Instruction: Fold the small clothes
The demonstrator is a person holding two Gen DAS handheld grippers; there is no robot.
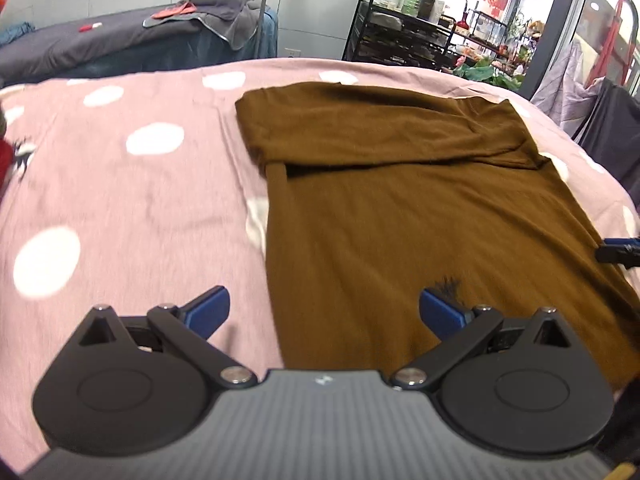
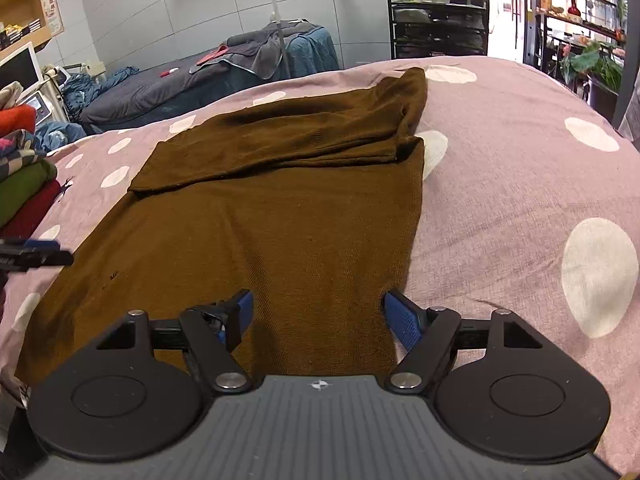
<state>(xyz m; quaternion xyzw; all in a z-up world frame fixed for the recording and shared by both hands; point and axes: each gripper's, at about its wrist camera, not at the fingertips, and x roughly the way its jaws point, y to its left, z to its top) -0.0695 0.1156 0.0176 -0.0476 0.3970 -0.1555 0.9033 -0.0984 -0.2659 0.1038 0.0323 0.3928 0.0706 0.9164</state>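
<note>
A brown knit garment (image 1: 420, 208) lies flat on the pink bedspread with white dots (image 1: 120, 200), its far part folded over toward me. My left gripper (image 1: 324, 312) is open and empty, straddling the garment's near left edge just above the cloth. My right gripper (image 2: 318, 314) is open and empty over the garment's (image 2: 280, 220) near right edge. The right gripper's tip shows at the right edge of the left wrist view (image 1: 620, 250). The left gripper's tip shows at the left edge of the right wrist view (image 2: 36, 256).
A stack of folded clothes (image 2: 24, 176) in red, green and checks sits on the bed at the left. Behind the bedspread (image 2: 520, 184) stand another bed with grey towels (image 2: 248, 56) and a black rack of bottles (image 2: 440, 28).
</note>
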